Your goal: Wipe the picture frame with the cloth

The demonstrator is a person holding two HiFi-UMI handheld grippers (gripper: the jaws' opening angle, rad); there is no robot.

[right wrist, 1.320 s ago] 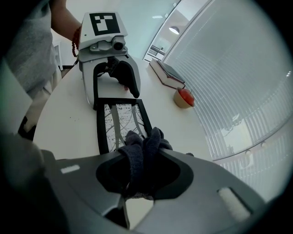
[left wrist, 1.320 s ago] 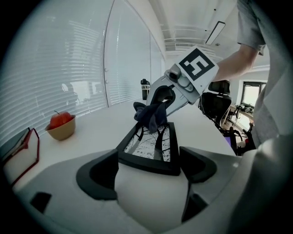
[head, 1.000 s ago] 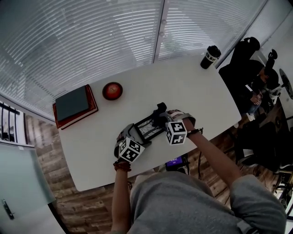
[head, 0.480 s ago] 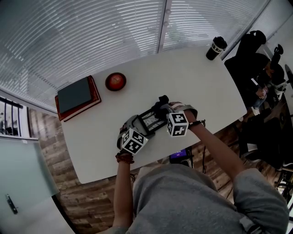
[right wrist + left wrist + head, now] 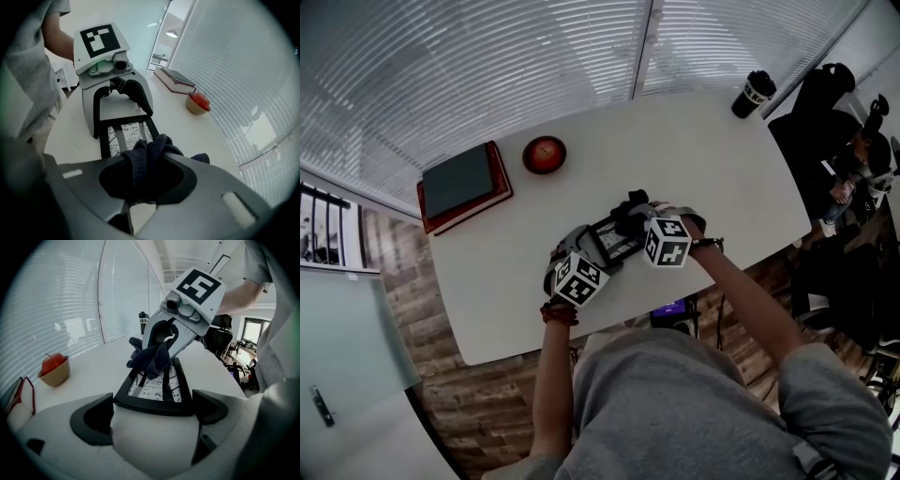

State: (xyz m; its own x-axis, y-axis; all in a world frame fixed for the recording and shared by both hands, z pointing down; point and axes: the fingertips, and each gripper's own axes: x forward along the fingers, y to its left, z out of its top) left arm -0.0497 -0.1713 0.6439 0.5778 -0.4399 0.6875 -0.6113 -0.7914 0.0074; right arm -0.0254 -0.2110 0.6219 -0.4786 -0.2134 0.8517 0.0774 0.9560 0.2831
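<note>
The frame ran lengthwise from your left tool, which clamped it, to your right tool, which pinched the cloth.

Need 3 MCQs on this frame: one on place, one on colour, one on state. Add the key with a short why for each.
1. Where on the white table is the red apple in its tan bowl?
A. Next to the black lidded cup
B. Beside the stack of two books
C. On top of the frame

2. What colour is the bunched fleece cloth over the black picture frame?
A. Yellow
B. White
C. Dark blue

3. What state is the right gripper in?
A. Shut on the cloth
B. Open, nothing between its jaws
C. Shut on the apple

Key:
1 B, the head view shows the bowl just beside the books.
2 C, both gripper views show it dark blue.
3 A, the right gripper view shows the cloth pinched between its jaws.
</note>
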